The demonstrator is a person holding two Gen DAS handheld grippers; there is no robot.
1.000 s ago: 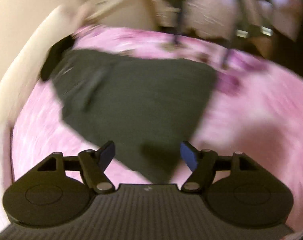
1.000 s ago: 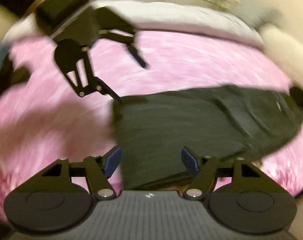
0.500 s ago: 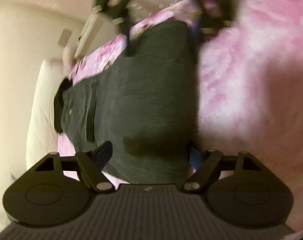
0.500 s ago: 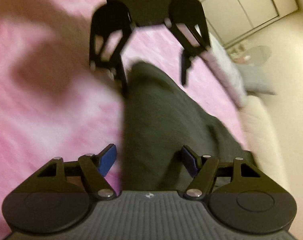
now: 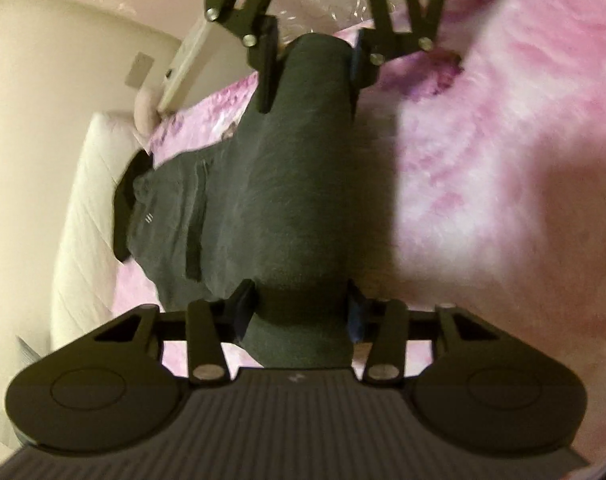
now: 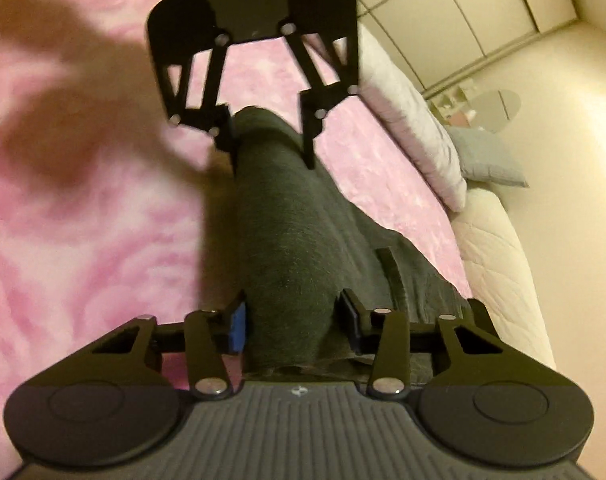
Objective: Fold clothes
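A dark grey garment (image 5: 287,184) lies on the pink fluffy bedspread (image 5: 503,160), its folded edge raised as a ridge between the two grippers. My left gripper (image 5: 301,312) straddles one end of that ridge, jaws apart with cloth between the blue pads. My right gripper (image 6: 293,320) straddles the other end of the garment (image 6: 287,232) the same way. Each gripper shows in the other's view: the right gripper (image 5: 309,68) at the top of the left wrist view, the left gripper (image 6: 269,140) at the top of the right wrist view. The pocket side drapes toward the bed edge.
The white quilted mattress edge (image 5: 87,216) runs beside the garment. White and grey pillows (image 6: 415,128) lie at the head of the bed. A cream wall and wardrobe doors (image 6: 463,8) stand beyond. The pink bedspread (image 6: 83,220) spreads wide on the other side.
Both grippers swung round to face each other along the garment's edge and moved onto its two ends. The jaws have narrowed around the raised cloth ridge.
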